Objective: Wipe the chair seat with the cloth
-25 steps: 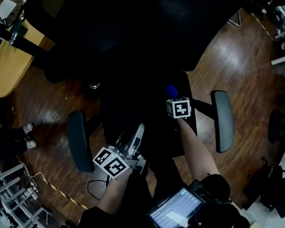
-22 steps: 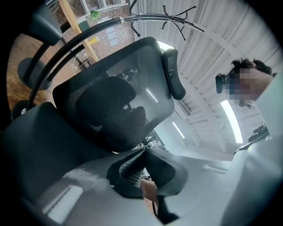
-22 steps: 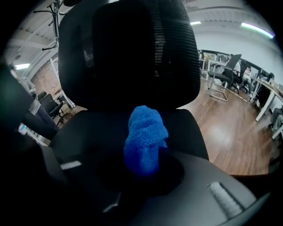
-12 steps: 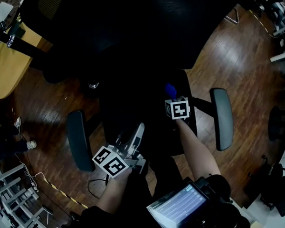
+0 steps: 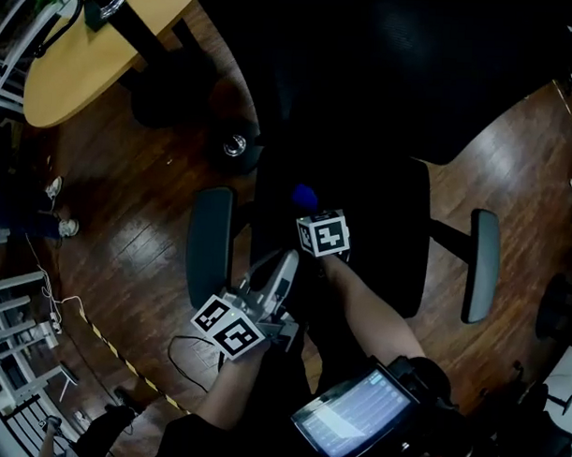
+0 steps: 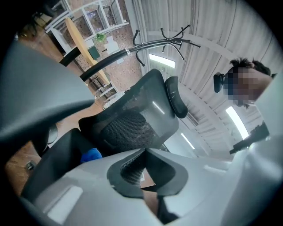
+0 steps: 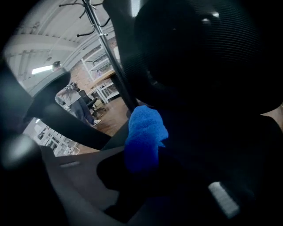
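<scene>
Currently the right gripper (image 5: 307, 212) is clenched on the blue cloth (image 5: 304, 195), w/ a wad of it bulging out past the jaw tips. In the right gripper view the cloth (image 7: 144, 134) sits squeezed between the two jaws of the right gripper (image 7: 146, 161), w/ the dark mesh backrest (image 7: 199, 57) filling most of the bkgd.

From the head view the cloth is over the chair seat (image 5: 384, 226), on the side near the armrest at view's left (image 5: 210, 244), approx. mid-depth. Whether it presses on the seat can't be told; seat and cloth shadows merge. The other armrest (image 5: 481, 265) is well apart, on the far side of the seat.

The left gripper (image 5: 283, 270) hangs near the seat's front edge, just beside the right forearm (image 5: 368, 305), angled up twd the chair. Its own view shows the left gripper (image 6: 144, 152) w/ jaw tips together and nothing between them. Past them: backrest mesh (image 6: 128, 128), headrest (image 6: 176, 95), a bit of the cloth (image 6: 91, 155) low left, and a coat rack (image 6: 164, 37) overhead.

Wood floor (image 5: 127, 217) all round the chair; a lit tablet screen (image 5: 354, 420) sits at bottom of the head view.
</scene>
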Available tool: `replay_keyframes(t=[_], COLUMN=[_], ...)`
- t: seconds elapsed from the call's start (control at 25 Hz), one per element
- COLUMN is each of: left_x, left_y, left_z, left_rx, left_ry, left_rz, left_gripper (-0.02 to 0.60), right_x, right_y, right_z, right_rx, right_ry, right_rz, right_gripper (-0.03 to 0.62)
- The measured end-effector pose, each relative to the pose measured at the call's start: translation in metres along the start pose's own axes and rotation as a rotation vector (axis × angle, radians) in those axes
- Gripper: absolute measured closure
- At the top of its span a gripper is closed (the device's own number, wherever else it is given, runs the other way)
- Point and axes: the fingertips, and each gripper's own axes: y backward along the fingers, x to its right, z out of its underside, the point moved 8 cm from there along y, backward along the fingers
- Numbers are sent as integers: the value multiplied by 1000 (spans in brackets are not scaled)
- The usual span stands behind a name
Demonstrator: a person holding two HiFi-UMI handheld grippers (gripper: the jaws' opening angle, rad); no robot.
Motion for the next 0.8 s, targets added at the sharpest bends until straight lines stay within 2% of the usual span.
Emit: replay_keyframes(t=[0.08,0.16,0.24,0.4,0.52,0.64,0.8], left_x=[-7,-13,-16,-17,-14,-11,-5], left_y=[13,23,30,36,32,23,6], left_z=[-2,-2,-3,-1,3,8,17], left_rx=[22,42,54,54,44,21,-18], left_ry=[7,17,23,25,24,16,15], left_rz=[-16,-30,-35,-31,-16,-2,23], left_gripper=[588,588,588,588,588,588,588], right_x=[-29,-47,-50,-44,-30,-5,36], right_y=[-15,-23,-26,-25,-16,-6,22], right_z=[5,12,17,15,20,33,49], right_rx=[-15,-16,5,4,2,3,-17], right_ry=[27,53,61,71,79,43,4], right_rz=[-46,-41,-21,-41,-5,32,122], right_gripper=[546,546,546,546,546,546,546])
